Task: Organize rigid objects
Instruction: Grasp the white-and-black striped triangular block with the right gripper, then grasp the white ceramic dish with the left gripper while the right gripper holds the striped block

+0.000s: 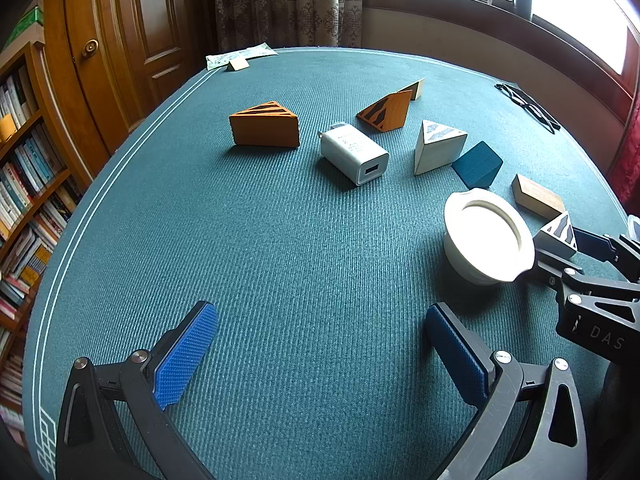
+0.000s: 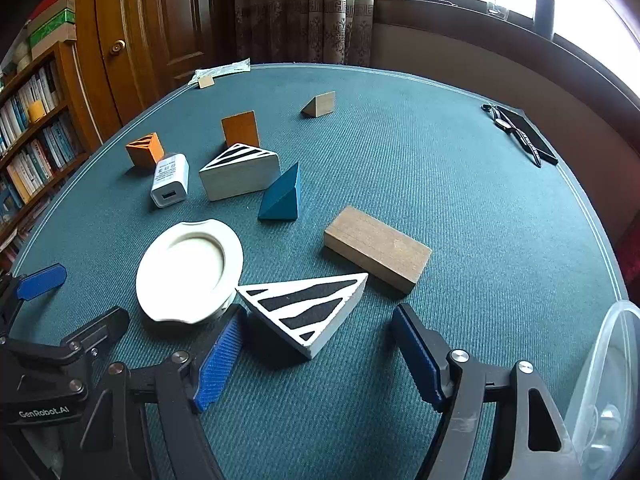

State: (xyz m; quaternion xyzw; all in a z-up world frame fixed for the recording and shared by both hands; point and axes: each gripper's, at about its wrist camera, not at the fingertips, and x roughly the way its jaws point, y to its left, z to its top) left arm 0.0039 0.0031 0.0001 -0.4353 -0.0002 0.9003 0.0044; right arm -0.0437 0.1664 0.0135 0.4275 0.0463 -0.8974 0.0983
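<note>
Green felt covers the table [image 2: 460, 200]. At far left in the right wrist view sits an orange wedge [image 2: 145, 149], with a white charger [image 2: 170, 185] just beside it, then an orange block [image 2: 240, 129] standing upright behind a large striped wedge [image 2: 239, 174]. A blue prism [image 2: 282, 195] lies next to that wedge, and a small tan wedge [image 2: 319, 105] sits farther back. Nearer, a white lid [image 2: 190, 270] touches a second striped wedge [image 2: 308, 310], which lies partly between the spread pads of the right gripper [image 2: 316, 354], not pinched. A wooden brick [image 2: 377, 248] rests just behind it. A clear tub [image 2: 608, 380] shows at the right edge. The left gripper [image 1: 320, 354] hovers over bare felt, jaws spread wide, holding nothing.
</note>
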